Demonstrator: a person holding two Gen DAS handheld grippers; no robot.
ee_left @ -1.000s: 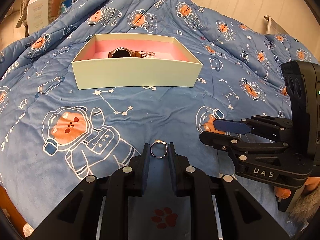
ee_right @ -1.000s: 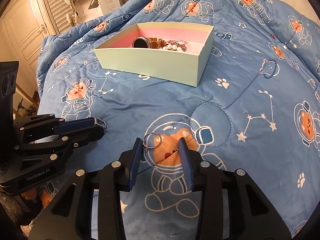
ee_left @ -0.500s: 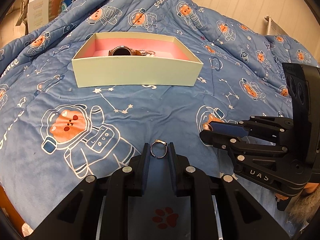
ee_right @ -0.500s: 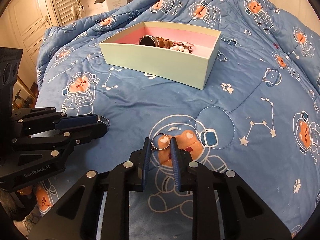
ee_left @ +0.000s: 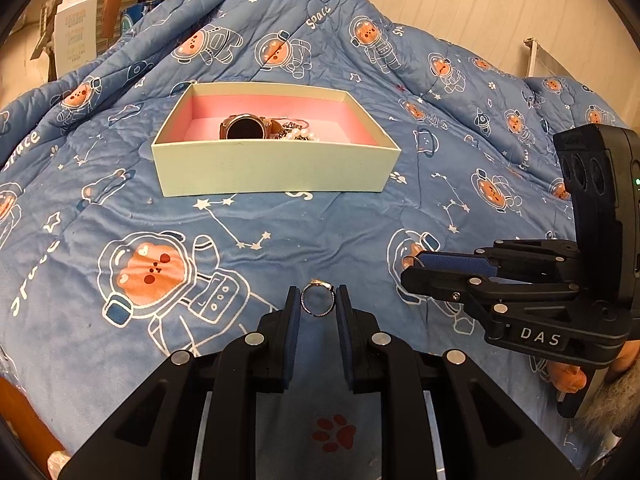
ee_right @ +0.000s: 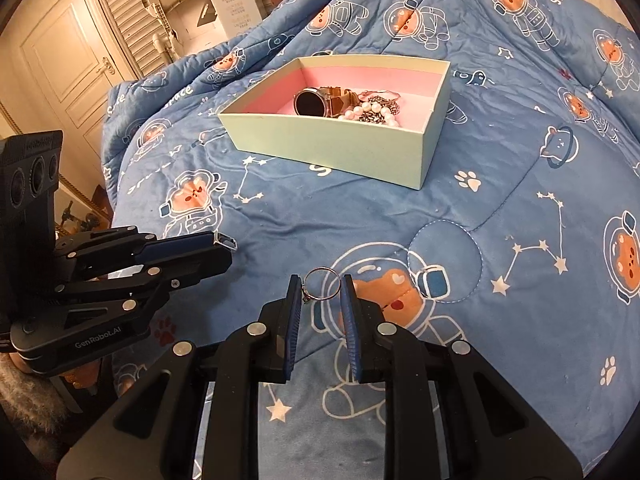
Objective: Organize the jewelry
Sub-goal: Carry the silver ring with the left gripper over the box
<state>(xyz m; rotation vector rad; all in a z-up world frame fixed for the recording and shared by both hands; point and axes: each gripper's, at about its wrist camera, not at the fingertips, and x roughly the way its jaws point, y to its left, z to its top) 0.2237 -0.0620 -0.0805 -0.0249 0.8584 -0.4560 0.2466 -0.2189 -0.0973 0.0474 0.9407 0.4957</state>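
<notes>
Blue astronaut-print quilt (ee_left: pixel 280 232) covers the bed. Your left hand-held gripper (ee_left: pixel 317 306) is clamped on a thin ring with a small stone (ee_left: pixel 317 299), held just above the quilt. Your right hand-held gripper (ee_right: pixel 321 294) has just been closing and now pinches a second silver ring (ee_right: pixel 322 285). Pale green box with pink lining (ee_right: pixel 332 144) sits well beyond both, holding a wristwatch (ee_right: pixel 310 103) beside a pearl bracelet (ee_right: pixel 370 114)
</notes>
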